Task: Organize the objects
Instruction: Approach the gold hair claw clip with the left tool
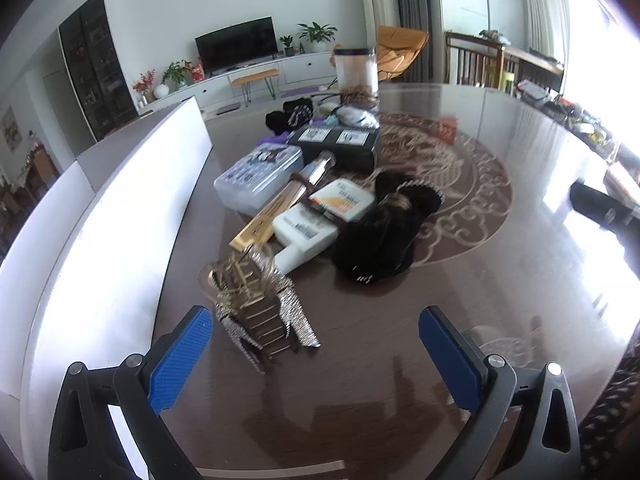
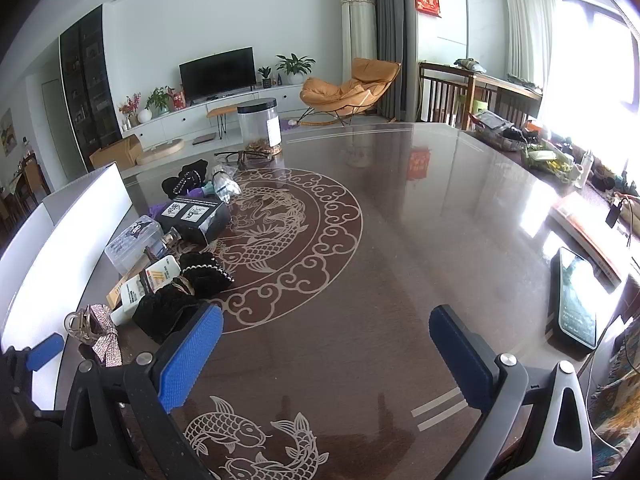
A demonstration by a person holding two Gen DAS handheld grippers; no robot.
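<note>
Gold bar [image 1: 267,213] lying diagonally, tabletop

Both grippers wide open, holding nothing

The left gripper [image 1: 316,352] tilts downward, its blue pads [image 1: 182,356] spread far apart with nothing pressed between them. The right gripper [image 2: 326,356] tilts down likewise, its blue pads [image 2: 190,356] equally wide, clamping nothing.

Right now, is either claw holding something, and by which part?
Nothing is held. The left claw and the right claw are both wide open above the table, with nothing between their pads.
</note>
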